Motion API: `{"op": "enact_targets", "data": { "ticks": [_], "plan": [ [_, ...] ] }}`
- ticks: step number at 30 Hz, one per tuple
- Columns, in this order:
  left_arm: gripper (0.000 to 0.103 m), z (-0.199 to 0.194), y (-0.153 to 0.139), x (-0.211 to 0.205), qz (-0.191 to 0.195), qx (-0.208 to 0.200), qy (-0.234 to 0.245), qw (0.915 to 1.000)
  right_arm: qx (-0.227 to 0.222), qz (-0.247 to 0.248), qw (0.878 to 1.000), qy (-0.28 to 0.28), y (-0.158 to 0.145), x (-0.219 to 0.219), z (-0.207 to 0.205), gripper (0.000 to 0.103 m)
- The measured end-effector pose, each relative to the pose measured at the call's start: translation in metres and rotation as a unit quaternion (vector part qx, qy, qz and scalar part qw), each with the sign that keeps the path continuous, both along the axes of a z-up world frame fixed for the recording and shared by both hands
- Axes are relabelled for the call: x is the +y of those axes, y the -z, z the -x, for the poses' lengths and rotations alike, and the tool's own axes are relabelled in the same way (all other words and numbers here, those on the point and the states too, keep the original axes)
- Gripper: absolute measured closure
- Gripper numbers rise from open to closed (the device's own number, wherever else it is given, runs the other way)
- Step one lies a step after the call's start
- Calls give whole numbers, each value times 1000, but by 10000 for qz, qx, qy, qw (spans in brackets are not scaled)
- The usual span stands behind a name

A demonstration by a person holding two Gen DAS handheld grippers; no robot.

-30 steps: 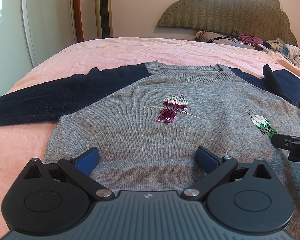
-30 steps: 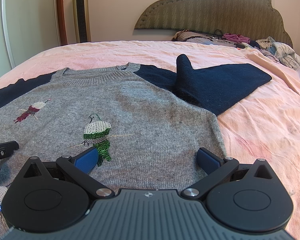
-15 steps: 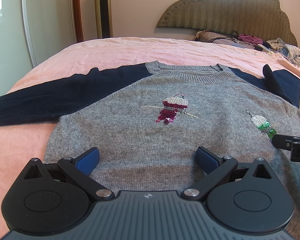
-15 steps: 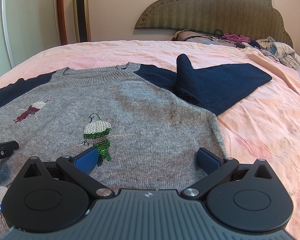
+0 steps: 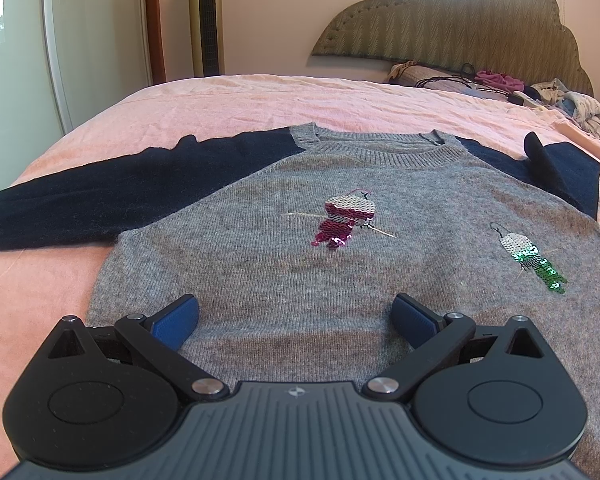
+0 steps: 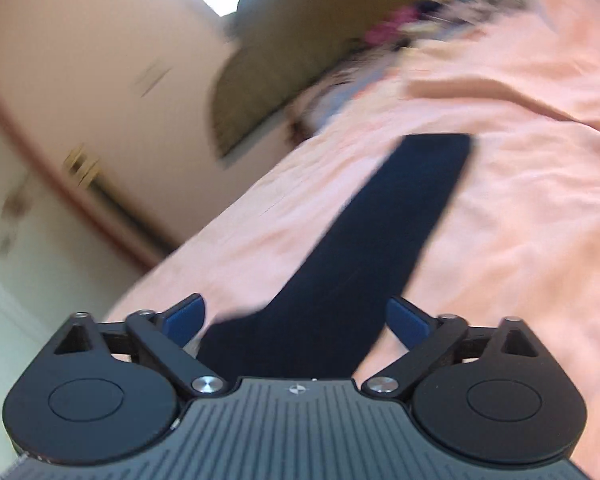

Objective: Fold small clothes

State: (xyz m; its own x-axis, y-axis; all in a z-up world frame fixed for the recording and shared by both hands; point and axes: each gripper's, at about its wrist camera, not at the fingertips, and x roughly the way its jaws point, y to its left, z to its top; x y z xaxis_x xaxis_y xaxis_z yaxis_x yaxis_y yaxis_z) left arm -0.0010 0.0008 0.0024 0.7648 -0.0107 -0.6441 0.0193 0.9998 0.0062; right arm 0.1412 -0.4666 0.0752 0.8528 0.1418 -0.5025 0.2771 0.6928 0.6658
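Note:
A grey knit sweater (image 5: pixel 300 272) with navy sleeves and sequin birds lies flat, front up, on the pink bed (image 5: pixel 300 100). My left gripper (image 5: pixel 296 316) hovers open over the sweater's lower hem, with only flat knit between its blue pads. The left sleeve (image 5: pixel 100 200) stretches out to the side. The right sleeve (image 5: pixel 568 172) is bent, with a fold standing up. In the blurred, tilted right wrist view, my right gripper (image 6: pixel 296 320) is above the navy sleeve (image 6: pixel 380 240). Its jaws are wide and closing, the sleeve lies between the pads, and they do not press on it.
A padded headboard (image 5: pixel 460 28) stands at the far end, with a pile of loose clothes and cables (image 5: pixel 500 84) below it. A gold tower fan (image 5: pixel 206 20) and a wardrobe door (image 5: pixel 20 40) stand beyond the bed's left edge. Pink sheet (image 6: pixel 520 200) surrounds the sleeve.
My right gripper has swung right off the grey body onto the navy sleeve and rolled, and it has left the left wrist view. Its jaws have narrowed a little. The left gripper has not moved.

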Motion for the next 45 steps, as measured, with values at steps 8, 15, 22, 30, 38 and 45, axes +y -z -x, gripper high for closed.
{"op": "enact_targets", "data": {
  "ticks": [8, 15, 22, 30, 38, 45],
  "plan": [
    [0, 0, 0, 0, 2, 0, -1, 10000, 307, -303, 9972, 613, 54, -70, -63, 36],
    [0, 0, 0, 0, 12, -2, -2, 10000, 411, 83, 9975, 565, 53, -68, -83, 90],
    [0, -1, 0, 0, 67, -17, 3, 10000, -1036, 463, 9922, -513, -31, -3, -25, 90],
    [0, 0, 0, 1, 70, -15, 5, 10000, -1410, 216, 9457, -2921, -69, 173, -2, 86],
    [0, 3, -3, 8, 314, -79, -15, 9995, -956, -73, 9553, -2796, -28, 174, 53, 38],
    [0, -32, -34, 50, 3080, 314, -155, 9507, -696, 316, 9702, -2302, 10, 127, 86, 33]
  ]
}}
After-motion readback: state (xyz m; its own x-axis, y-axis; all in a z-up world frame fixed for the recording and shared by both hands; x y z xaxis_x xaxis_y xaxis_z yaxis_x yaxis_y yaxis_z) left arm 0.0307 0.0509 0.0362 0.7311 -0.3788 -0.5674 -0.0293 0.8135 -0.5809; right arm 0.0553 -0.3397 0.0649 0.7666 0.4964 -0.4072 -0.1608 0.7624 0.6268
